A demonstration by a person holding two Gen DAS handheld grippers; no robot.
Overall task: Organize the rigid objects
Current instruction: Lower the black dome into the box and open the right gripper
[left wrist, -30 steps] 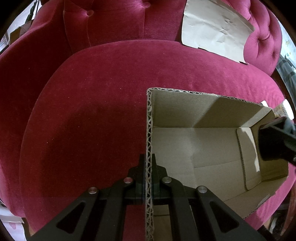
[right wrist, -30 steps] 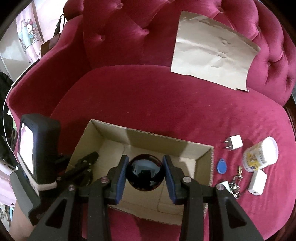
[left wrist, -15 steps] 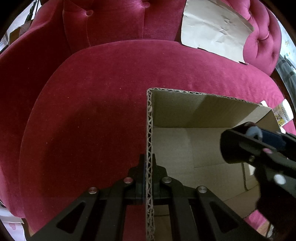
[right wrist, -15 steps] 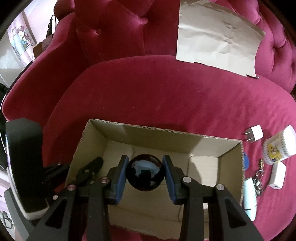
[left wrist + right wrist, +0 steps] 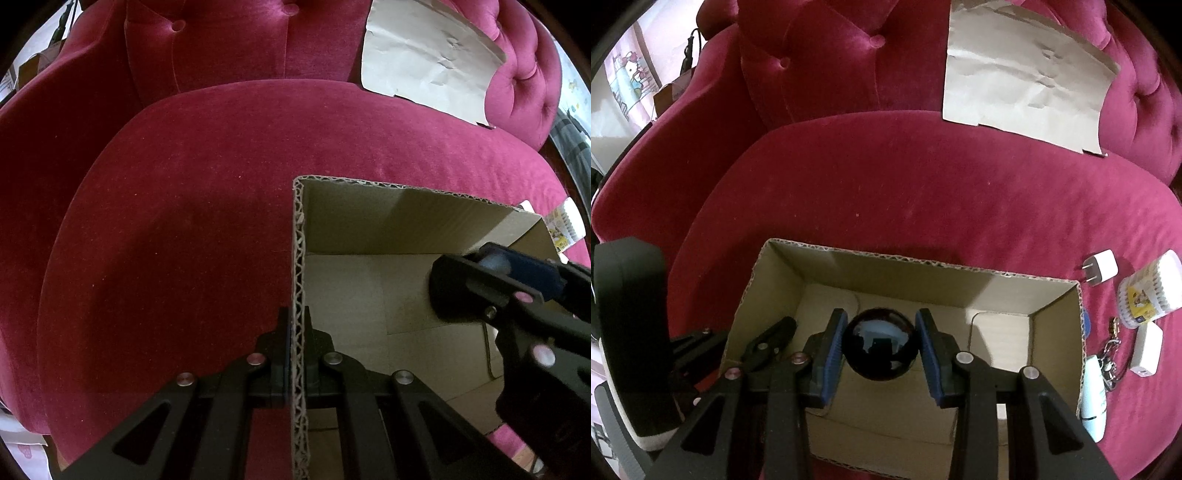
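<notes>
An open cardboard box [image 5: 298, 258] sits on the red velvet seat. My left gripper [image 5: 297, 332] is shut on its left wall, one finger inside and one outside. In the right wrist view the same box [image 5: 923, 262] holds a glossy black ball [image 5: 881, 343], low inside and between the blue pads of my right gripper [image 5: 881, 317]. Those jaws are opening, and the pads stand just off the ball's sides. In the left wrist view the right gripper [image 5: 480, 280] reaches into the box from the right. The left gripper [image 5: 738, 332] straddles the wall at the left.
Right of the box lie a white plug adapter [image 5: 1102, 266], a cotton swab tub [image 5: 1148, 295], a white charger block [image 5: 1147, 354], keys [image 5: 1110, 354], a white oblong device [image 5: 1094, 398] and a blue tag [image 5: 1086, 323]. A flat cardboard sheet [image 5: 1023, 74] leans on the backrest.
My right gripper came down into the box with the ball, and its jaws have widened slightly. The left gripper and the box wall have not moved.
</notes>
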